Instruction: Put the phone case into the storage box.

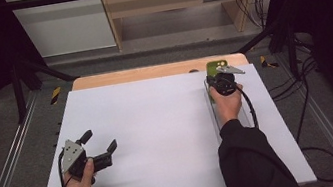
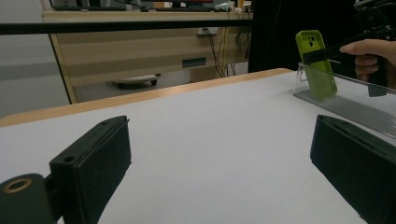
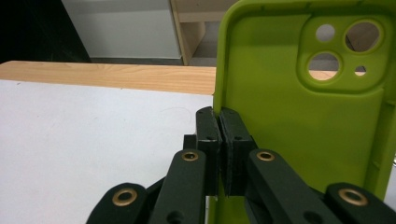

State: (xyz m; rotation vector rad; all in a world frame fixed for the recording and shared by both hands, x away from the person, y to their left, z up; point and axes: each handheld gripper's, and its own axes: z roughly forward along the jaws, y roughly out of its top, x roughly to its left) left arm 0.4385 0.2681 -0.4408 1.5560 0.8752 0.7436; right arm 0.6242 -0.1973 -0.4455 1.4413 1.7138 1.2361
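A lime-green phone case (image 1: 215,65) stands upright at the far right of the white board (image 1: 161,140), its lower end in a clear plastic stand (image 2: 348,106). My right gripper (image 3: 219,114) is shut on the case's (image 3: 299,126) left edge, with the camera cut-outs at the top. From the left gripper view the case (image 2: 316,70) leans slightly, with the right gripper (image 2: 327,52) across it. My left gripper (image 1: 100,140) rests near the front left, open, and nothing lies between its fingers (image 2: 93,158).
The board lies on a wooden table whose far edge (image 1: 151,72) shows behind it. Metal rails (image 1: 8,164) run along both sides, and cables (image 1: 307,101) trail on the floor at the right. Cabinets (image 1: 67,23) stand beyond the table.
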